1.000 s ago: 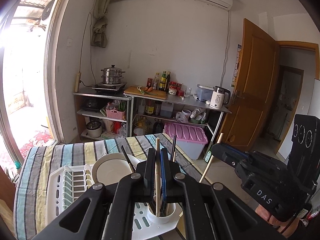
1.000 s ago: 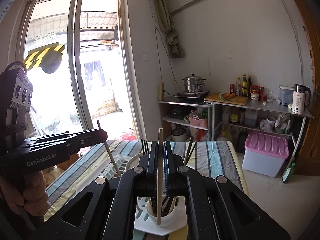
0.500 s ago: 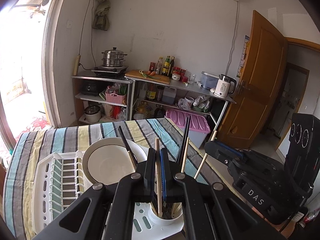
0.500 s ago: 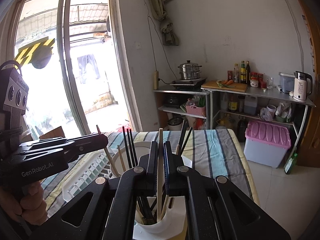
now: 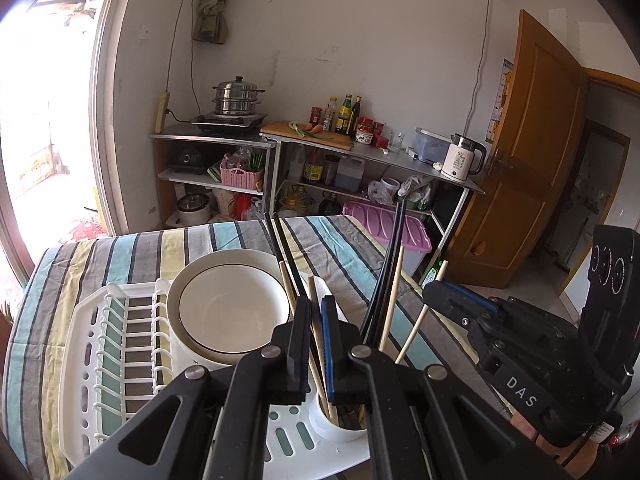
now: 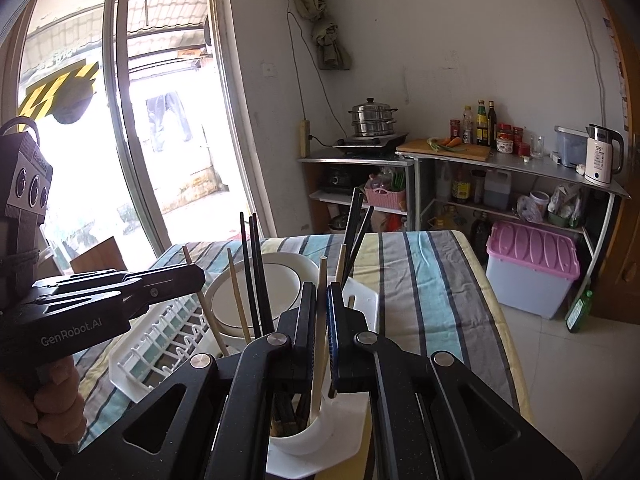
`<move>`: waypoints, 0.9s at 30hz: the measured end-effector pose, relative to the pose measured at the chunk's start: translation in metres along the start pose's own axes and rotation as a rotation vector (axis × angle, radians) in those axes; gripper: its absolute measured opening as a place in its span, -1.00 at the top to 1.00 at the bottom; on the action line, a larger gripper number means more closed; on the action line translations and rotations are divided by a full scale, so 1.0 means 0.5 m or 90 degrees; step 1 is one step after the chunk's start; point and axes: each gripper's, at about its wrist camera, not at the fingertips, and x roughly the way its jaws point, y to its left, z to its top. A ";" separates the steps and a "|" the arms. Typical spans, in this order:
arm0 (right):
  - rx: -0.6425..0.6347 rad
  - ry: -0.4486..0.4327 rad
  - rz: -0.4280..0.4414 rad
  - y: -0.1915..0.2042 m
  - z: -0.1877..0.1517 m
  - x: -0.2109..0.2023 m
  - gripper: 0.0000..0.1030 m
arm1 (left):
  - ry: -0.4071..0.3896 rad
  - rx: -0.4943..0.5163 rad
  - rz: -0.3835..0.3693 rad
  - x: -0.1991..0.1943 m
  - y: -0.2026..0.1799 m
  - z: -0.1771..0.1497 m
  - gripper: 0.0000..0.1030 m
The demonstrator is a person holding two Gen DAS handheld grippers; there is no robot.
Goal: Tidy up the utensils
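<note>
Both grippers lower, striped tablecloth (image 5: 248,240), shelves (image 5: 360,156)

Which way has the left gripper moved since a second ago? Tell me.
Yes. The left gripper, shut on a wooden chopstick, has come down toward the white cup: the shelf behind sits higher in its view.

Utensil cup (image 5: 338,426): base and most of wall hidden behind gripper frame; contents' lower ends unseen.
Dish rack (image 5: 120,364): near corner cut off by frame.
Bottle labels on shelf (image 6: 482,122): too small to read.
Hand (image 6: 52,404): partly cut by picture edge.
</note>
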 end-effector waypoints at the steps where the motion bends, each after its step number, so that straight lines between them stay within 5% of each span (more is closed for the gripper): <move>1: 0.003 0.001 0.002 -0.002 0.001 0.000 0.89 | 0.000 0.001 0.002 0.001 -0.001 0.001 0.89; 27: -0.017 0.005 0.010 0.018 -0.026 -0.048 0.82 | -0.009 0.021 -0.003 -0.056 -0.024 -0.045 0.89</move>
